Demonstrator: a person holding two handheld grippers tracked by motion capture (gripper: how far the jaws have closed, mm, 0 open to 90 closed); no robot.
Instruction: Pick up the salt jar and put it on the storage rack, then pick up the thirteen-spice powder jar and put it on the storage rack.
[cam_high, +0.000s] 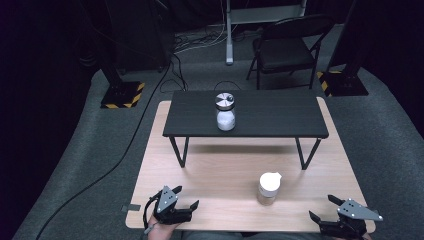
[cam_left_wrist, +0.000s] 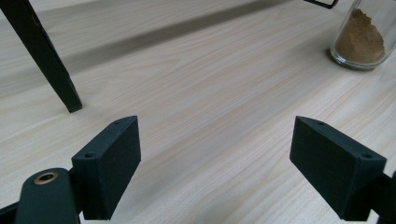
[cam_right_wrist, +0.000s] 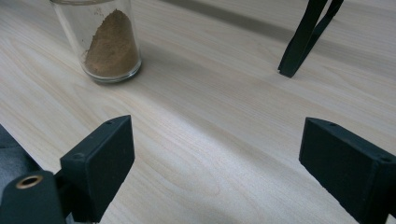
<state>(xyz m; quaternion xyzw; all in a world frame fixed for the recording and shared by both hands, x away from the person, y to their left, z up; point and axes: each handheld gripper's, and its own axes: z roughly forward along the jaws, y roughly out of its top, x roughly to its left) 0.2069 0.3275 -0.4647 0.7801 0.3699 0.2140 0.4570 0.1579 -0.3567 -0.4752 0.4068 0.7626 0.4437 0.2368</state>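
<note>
A glass jar with a white lid (cam_high: 269, 188) holds brown powder and stands on the pale wooden table (cam_high: 225, 170) between my two grippers. It shows at the top right of the left gripper view (cam_left_wrist: 362, 42) and at the top left of the right gripper view (cam_right_wrist: 108, 44). A second jar with a metal lid and white contents (cam_high: 225, 112) stands on the small black table (cam_high: 280, 117) farther back. My left gripper (cam_high: 186, 197) rests open near the front left edge, jaws wide apart over bare wood (cam_left_wrist: 215, 158). My right gripper (cam_high: 323, 209) is open at the front right (cam_right_wrist: 215, 163).
The black table's thin legs (cam_high: 179, 151) stand on the wooden top; one leg (cam_left_wrist: 44, 56) is close ahead of the left gripper, another (cam_right_wrist: 303, 39) ahead of the right. A folding chair (cam_high: 287, 47), stand bases (cam_high: 122, 95) and cables (cam_high: 125, 150) lie on the grey carpet beyond.
</note>
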